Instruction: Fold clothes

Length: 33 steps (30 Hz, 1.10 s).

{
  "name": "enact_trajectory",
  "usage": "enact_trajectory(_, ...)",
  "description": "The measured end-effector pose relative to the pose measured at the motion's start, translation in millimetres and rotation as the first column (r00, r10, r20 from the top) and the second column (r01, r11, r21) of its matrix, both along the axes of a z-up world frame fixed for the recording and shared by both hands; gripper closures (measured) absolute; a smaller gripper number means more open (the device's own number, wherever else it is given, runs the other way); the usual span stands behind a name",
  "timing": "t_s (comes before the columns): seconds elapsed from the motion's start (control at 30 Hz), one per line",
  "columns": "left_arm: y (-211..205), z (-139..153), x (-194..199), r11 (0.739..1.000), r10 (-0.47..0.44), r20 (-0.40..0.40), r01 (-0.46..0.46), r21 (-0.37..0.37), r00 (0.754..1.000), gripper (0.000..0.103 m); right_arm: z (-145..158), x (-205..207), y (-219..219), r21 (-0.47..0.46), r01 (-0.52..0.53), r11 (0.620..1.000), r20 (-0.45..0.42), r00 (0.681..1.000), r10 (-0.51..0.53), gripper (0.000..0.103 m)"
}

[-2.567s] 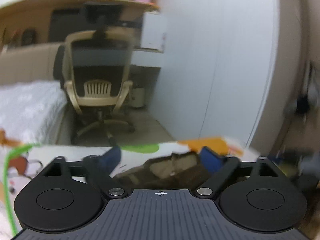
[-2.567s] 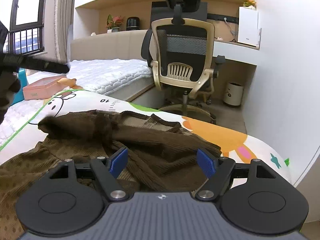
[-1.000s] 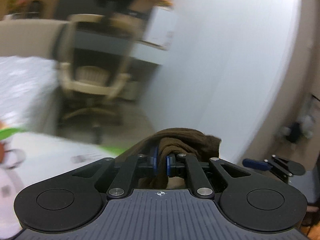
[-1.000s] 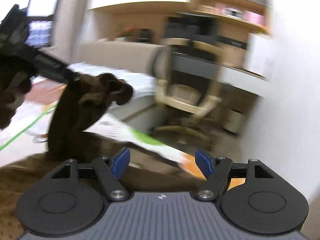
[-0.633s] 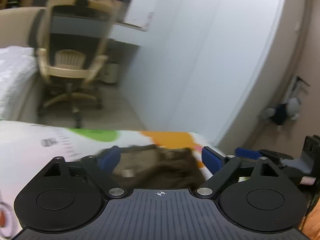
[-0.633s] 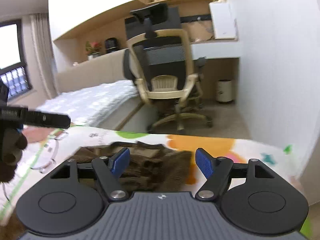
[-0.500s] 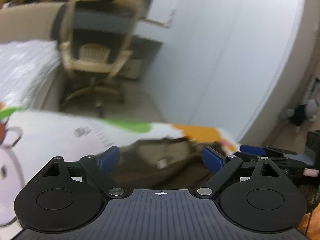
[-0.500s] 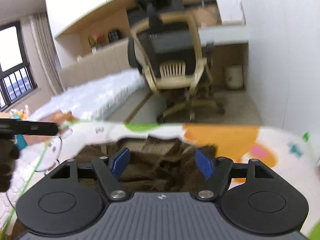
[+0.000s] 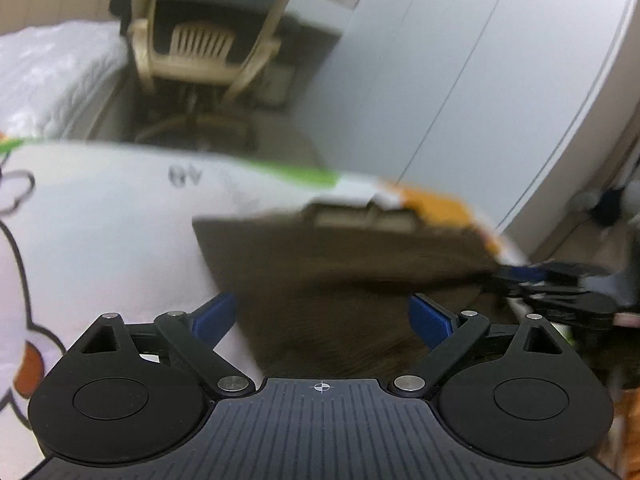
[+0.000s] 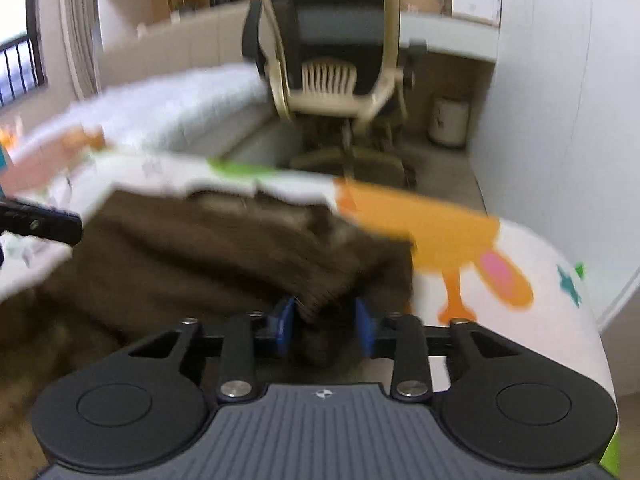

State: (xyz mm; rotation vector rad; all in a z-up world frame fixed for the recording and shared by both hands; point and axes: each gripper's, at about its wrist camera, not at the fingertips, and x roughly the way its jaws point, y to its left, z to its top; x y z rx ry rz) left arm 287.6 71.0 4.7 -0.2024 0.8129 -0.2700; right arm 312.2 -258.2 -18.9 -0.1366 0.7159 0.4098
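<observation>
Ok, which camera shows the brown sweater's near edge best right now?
The right wrist view. There the brown sweater has its folded edge lying between the partly closed jaws of the right gripper. The left wrist view shows only a blurred flat stretch of it beyond the open left gripper.

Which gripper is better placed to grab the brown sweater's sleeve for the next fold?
Right. The right gripper already has the brown sweater sleeve end between its fingers; the left gripper hovers wide open.
</observation>
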Motion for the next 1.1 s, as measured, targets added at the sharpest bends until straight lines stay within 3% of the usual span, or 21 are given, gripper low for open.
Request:
enact_trajectory(0.03, 0.1, -4.7, 2.3, 0.999, 0.022, -0.01, -0.022, 0.047, 1.0, 0.007, 3.0, -1.9, -3.5, 0.006, 0.009, 1.0, 0.011, 1.0, -0.009, 0.048)
enact_trajectory(0.1, 7.3, 0.3, -1.0, 0.997, 0.043, 0.016, -0.044, 0.065, 0.999, 0.007, 18.6, -8.8, -9.2, 0.026, 0.018, 0.999, 0.071, 0.997, -0.02, 0.042)
enact_trajectory(0.2, 13.7, 21.7, -11.0, 1.0, -0.006, 0.09, 0.008, -0.022, 0.996, 0.007, 41.9, -18.7, -5.8, 0.03, -0.032, 0.999, 0.178, 0.984, 0.026, 0.042)
enact_trajectory(0.3, 1.2, 32.6, -11.6, 0.987, -0.099, 0.139, 0.115, -0.111, 0.985, 0.006, 43.9, -9.0, 8.6, 0.084, -0.119, 0.989, 0.152, 0.983, 0.105, 0.042)
enact_trajectory(0.47, 0.4, 27.4, -7.5, 0.99, -0.07, 0.118, 0.084, -0.114, 0.991, 0.006, -16.5, 26.4, 31.7, 0.064, -0.088, 0.994, -0.016, 0.996, 0.089, 0.042)
enact_trajectory(0.63, 3.3, 22.4, -4.3, 0.994, -0.027, 0.094, 0.037, -0.106, 0.995, 0.006, 15.4, 18.1, -3.0, 0.176, -0.077, 0.981, 0.016, 0.997, 0.076, 0.042)
enact_trajectory(0.73, 28.5, 26.0, 7.0, 0.987, 0.099, 0.078, -0.088, -0.135, 0.992, 0.006, 21.7, 30.3, -29.0, 0.2, 0.017, 0.98, 0.009, 1.0, -0.019, 0.043)
enact_trajectory(0.8, 39.4, 17.6, 17.0, 0.978, 0.164, 0.03, -0.158, -0.14, 0.986, 0.017, 13.0, 47.3, -40.7, 0.219, 0.099, 0.971, -0.022, 0.995, -0.097, 0.049)
enact_trajectory(0.83, 39.2, 11.5, 20.9, 0.976, 0.176, 0.007, -0.174, -0.132, 0.984, 0.032, 6.2, 55.2, -45.1, 0.231, 0.133, 0.964, -0.04, 0.991, -0.127, 0.052)
enact_trajectory(0.97, 34.6, -11.3, 35.5, 0.971, 0.203, -0.057, -0.208, -0.116, 0.978, 0.032, -16.2, 80.2, -35.3, 0.226, 0.135, 0.965, -0.064, 0.99, -0.124, 0.052)
enact_trajectory(1.0, 31.4, -13.1, 37.0, 0.974, 0.197, -0.047, -0.201, -0.102, 0.979, 0.03, -19.8, 83.6, -26.5, 0.191, 0.112, 0.975, -0.06, 0.993, -0.102, 0.059)
enact_trajectory(1.03, 26.5, -12.8, 37.9, 0.979, 0.187, -0.03, -0.189, -0.076, 0.982, 0.03, -23.3, 87.0, -17.7, 0.156, 0.088, 0.984, -0.056, 0.995, -0.08, 0.073)
enact_trajectory(1.07, 21.7, -12.6, 38.9, 0.983, 0.178, -0.013, -0.178, -0.049, 0.984, 0.064, -22.2, 85.4, -11.5, 0.134, 0.071, 0.988, -0.049, 0.997, -0.065, 0.078)
enact_trajectory(1.1, 19.0, -9.5, 38.5, 0.986, 0.162, -0.006, -0.162, -0.041, 0.987, 0.087, -17.0, 79.6, -7.5, 0.122, 0.059, 0.991, -0.037, 0.998, -0.055, 0.092)
